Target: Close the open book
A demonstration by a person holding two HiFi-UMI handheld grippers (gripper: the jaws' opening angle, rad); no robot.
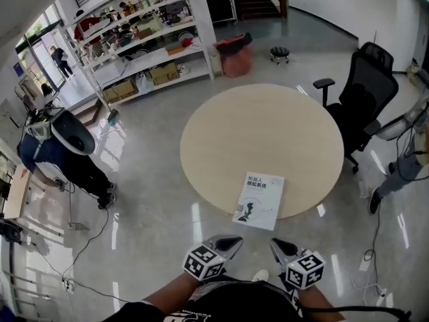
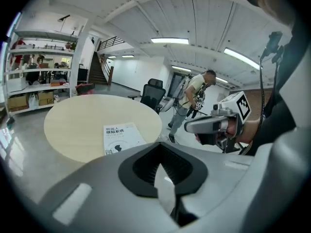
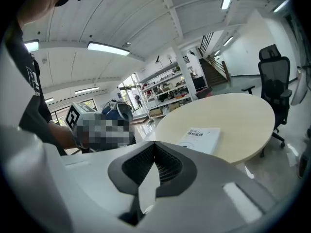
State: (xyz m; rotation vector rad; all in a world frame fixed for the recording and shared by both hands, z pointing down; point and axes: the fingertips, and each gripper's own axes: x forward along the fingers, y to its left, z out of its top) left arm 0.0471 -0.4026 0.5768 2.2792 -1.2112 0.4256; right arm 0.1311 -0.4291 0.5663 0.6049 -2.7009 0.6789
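Observation:
A white book point(image 1: 259, 200) lies closed, cover up, at the near edge of the round beige table point(image 1: 261, 126); it also shows in the left gripper view as the book point(image 2: 119, 138) and in the right gripper view as the book point(image 3: 200, 139). Both grippers hang off the table, close to the person's body. My left gripper point(image 1: 234, 242) is shut and empty, its pads point(image 2: 154, 165) meeting. My right gripper point(image 1: 277, 245) is also shut with nothing in it, pads point(image 3: 163, 165) together. Neither touches the book.
A black office chair point(image 1: 365, 92) stands at the table's right. Shelving point(image 1: 141, 39) with boxes runs along the back left. A person point(image 1: 402, 163) stands at the right, and a dark-and-white machine point(image 1: 67, 143) at the left. Cables trail on the floor.

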